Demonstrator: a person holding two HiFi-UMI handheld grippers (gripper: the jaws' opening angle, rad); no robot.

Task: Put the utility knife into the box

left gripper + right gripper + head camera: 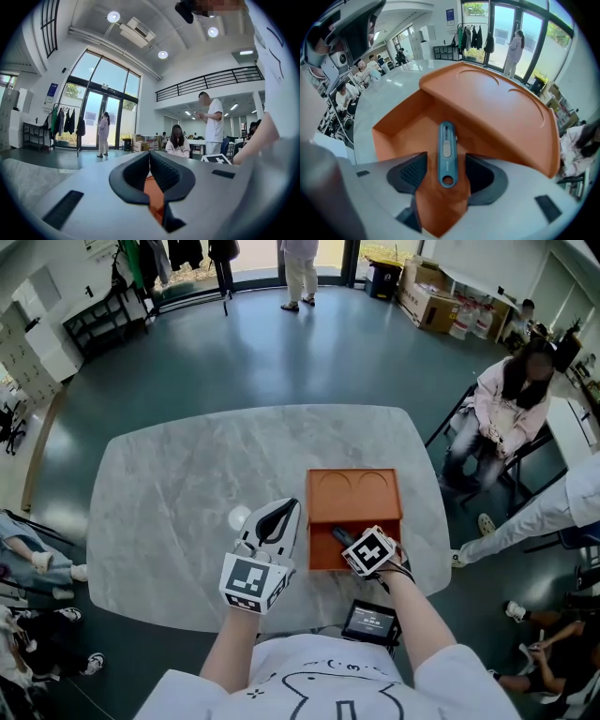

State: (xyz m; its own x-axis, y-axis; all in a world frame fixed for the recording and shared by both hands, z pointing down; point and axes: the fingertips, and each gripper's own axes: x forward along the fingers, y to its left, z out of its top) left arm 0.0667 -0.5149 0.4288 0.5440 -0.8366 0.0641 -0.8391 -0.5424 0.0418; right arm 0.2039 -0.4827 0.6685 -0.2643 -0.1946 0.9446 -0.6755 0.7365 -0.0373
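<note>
Right gripper point(446, 172): jaws wide apart, gripping nothing | slim blue utility knife point(446, 152): flat inside open orange rectangular box point(396, 125), between jaws, clear of both pads | left gripper point(150, 153): jaws together, empty.

A grey marble surface point(169, 493) stood on a dark teal floor point(234, 352); tall glass doors point(101, 119) let in daylight, and ceiling spotlights point(113, 17) glowed.

Box point(497, 103) looks matt, knife point(446, 154) smooth plastic (table point(169, 493) marble-like).
</note>
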